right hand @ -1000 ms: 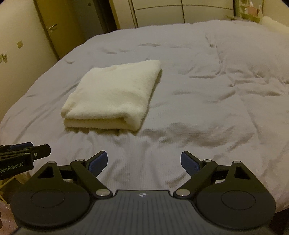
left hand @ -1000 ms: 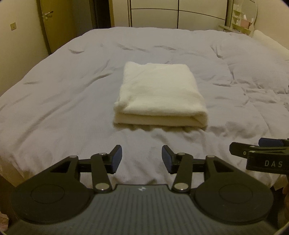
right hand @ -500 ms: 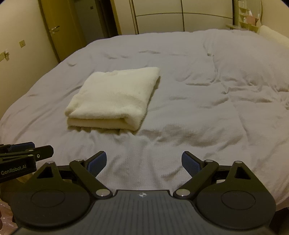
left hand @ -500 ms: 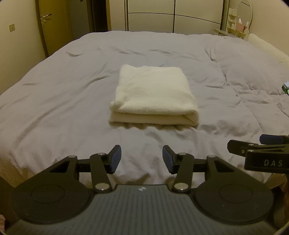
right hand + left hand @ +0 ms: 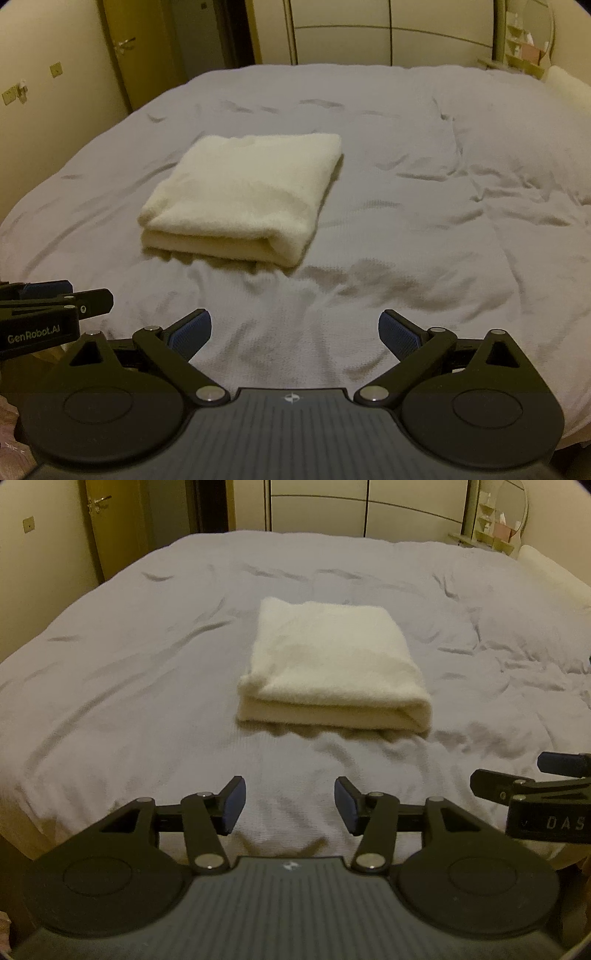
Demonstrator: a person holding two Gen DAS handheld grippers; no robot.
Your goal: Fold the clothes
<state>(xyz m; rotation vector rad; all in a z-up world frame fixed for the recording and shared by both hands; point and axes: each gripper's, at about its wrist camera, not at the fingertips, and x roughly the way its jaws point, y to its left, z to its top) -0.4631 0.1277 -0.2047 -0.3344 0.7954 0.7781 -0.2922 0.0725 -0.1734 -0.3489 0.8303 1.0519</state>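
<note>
A cream garment (image 5: 332,664), folded into a thick rectangle, lies flat in the middle of the grey bed (image 5: 129,664). My left gripper (image 5: 290,794) hovers over the bed's near edge, well short of the garment; its jaws are opening with only bedding behind them. My right gripper (image 5: 295,325) stands wide open and empty, with the folded garment (image 5: 243,192) ahead and to its left. The right gripper's fingers (image 5: 495,786) show at the right edge of the left wrist view. The left gripper's fingers (image 5: 74,301) show at the left edge of the right wrist view.
The wrinkled grey cover (image 5: 443,221) spreads over the whole bed. A pillow (image 5: 554,572) lies at the far right. Behind the bed are a wooden door (image 5: 110,528), wardrobe panels (image 5: 369,513) and a shelf with a mirror (image 5: 498,520).
Both sets of jaws have spread a little wider, the right more than the left. Both views now take in slightly more of the far wall. The garment has not moved.
</note>
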